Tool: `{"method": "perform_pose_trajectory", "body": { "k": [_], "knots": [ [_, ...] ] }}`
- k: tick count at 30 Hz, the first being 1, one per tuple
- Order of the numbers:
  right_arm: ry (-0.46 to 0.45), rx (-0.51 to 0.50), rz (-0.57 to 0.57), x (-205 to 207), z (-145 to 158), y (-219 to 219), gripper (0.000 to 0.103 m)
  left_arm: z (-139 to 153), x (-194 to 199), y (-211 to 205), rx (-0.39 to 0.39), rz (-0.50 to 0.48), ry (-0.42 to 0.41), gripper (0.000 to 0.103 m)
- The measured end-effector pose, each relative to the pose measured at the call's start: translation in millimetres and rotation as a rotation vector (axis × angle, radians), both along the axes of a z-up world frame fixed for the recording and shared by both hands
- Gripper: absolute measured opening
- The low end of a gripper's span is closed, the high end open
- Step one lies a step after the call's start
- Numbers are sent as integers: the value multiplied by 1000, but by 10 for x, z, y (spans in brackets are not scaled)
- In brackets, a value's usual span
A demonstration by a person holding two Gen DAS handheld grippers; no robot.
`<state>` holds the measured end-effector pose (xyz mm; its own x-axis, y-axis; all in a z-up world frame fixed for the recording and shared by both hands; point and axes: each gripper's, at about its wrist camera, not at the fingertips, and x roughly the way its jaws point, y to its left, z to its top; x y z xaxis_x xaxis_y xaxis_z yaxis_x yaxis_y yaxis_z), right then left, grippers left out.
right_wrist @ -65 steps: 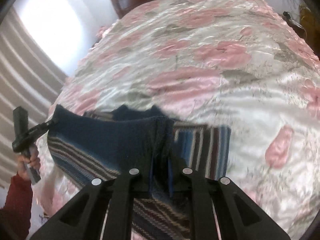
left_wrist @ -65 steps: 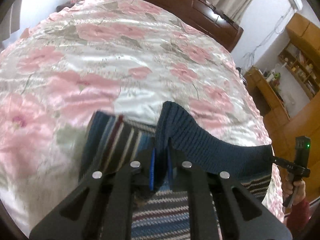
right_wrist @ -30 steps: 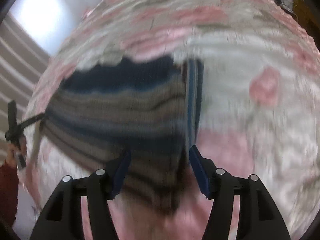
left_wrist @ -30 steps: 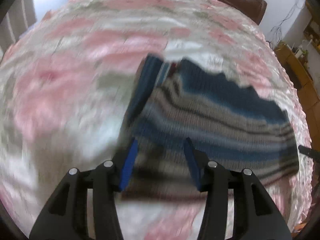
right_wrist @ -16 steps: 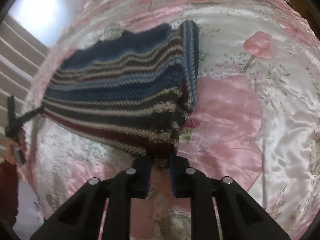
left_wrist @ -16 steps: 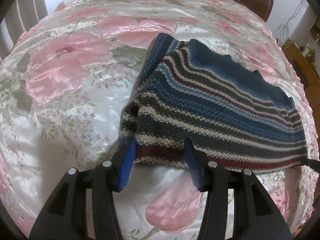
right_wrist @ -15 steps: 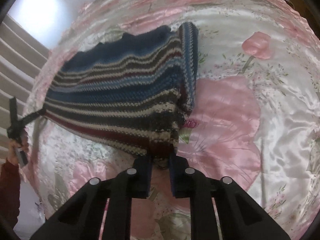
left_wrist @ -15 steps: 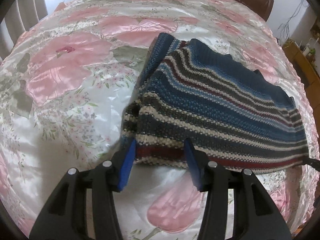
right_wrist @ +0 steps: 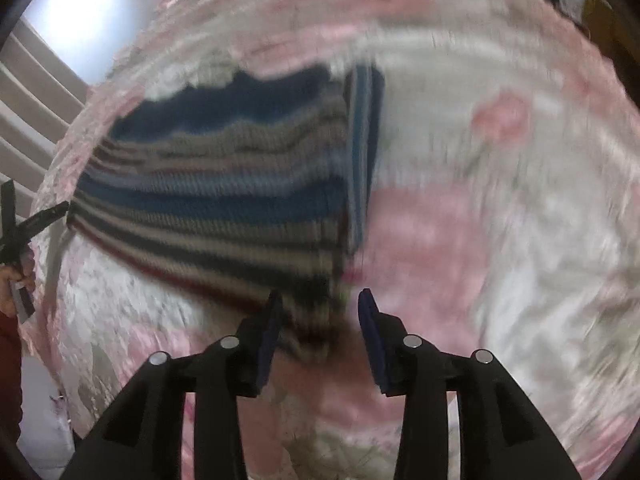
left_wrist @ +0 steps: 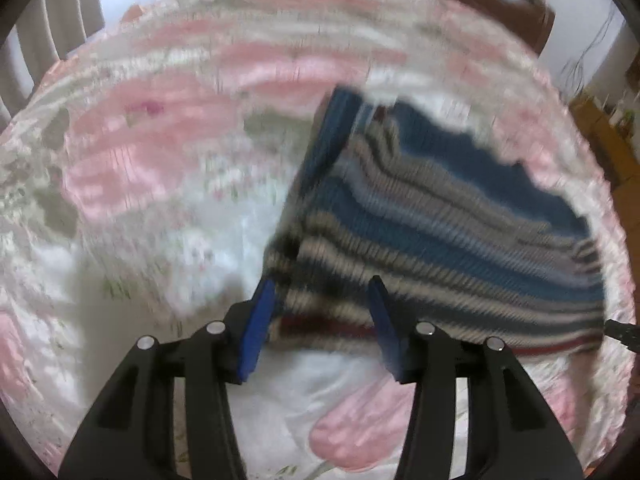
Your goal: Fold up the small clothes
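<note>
The left gripper (left_wrist: pixel 322 322) stood at the bottom centre of its own frame with its blue-padded fingers (left_wrist: pixel 256 330) spread wide and nothing between them; the near hem of the striped sweater (left_wrist: pixel 440 224) showed in the gap, but whether a pad touched the knit cannot be told through the motion blur. The right gripper (right_wrist: pixel 318 328) was likewise at the bottom centre of its view, jaws parted and holding nothing, with the sweater's (right_wrist: pixel 224 196) lower corner lying just ahead of the opening.

The sweater lay on the floral bedspread (left_wrist: pixel 160 152), filling the centre and right of the left wrist frame and the centre-left of the right wrist frame. It looked already doubled over: a blue side edge ran down one side, and a plain navy part showed at the far edge beyond the striped part.

By my reading, one fold had been laid and both tools were free of the cloth, so the step in hand was the pause between folds. The next move would probably call for fresh grips on the two near corners or on one side edge, taking all the layers together so the thick knit does not slide apart, then carrying it across squarely.

Counted: one sweater, one bedspread, two grippers. At the left edge of the right wrist view a hand (right_wrist: pixel 12 292) held the other tool's handle.
</note>
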<state>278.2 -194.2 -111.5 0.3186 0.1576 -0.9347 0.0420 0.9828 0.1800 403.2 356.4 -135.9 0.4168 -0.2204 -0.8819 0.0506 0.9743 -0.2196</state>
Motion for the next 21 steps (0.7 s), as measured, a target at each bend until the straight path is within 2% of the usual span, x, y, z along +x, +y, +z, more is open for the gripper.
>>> {"method": "perform_pose_trajectory", "body": {
  "k": [2, 6, 8, 12, 13, 14, 16, 17, 21],
  "knots": [
    [-37, -8, -3, 283, 127, 5, 42, 100, 111, -93, -30, -18, -11, 50],
    [-53, -34, -4, 845, 124, 16, 50, 96, 435, -527, -50, -93, 1, 50],
    [-34, -66, 1, 1165, 4, 54, 52, 23, 571, -710, -62, -117, 22, 50],
    [30, -93, -13, 1462, -266, 23, 53, -208, 736, -938, -65, -139, 62, 50],
    [50, -87, -6, 1509, -340, 11, 46, -268, 764, -960, -65, -140, 78, 50],
    [56, -86, 0, 1495, -376, -10, 32, -335, 790, -967, -67, -134, 96, 50],
    [46, -57, 3, 1489, -383, -21, 19, -425, 824, -955, -80, -127, 109, 50],
    [26, -19, 0, 1455, -340, -56, 18, -443, 843, -942, -85, -127, 110, 49],
    [-2, 16, -48, 1369, -315, -178, 17, -488, 846, -888, -101, -134, 113, 47]
  ]
}}
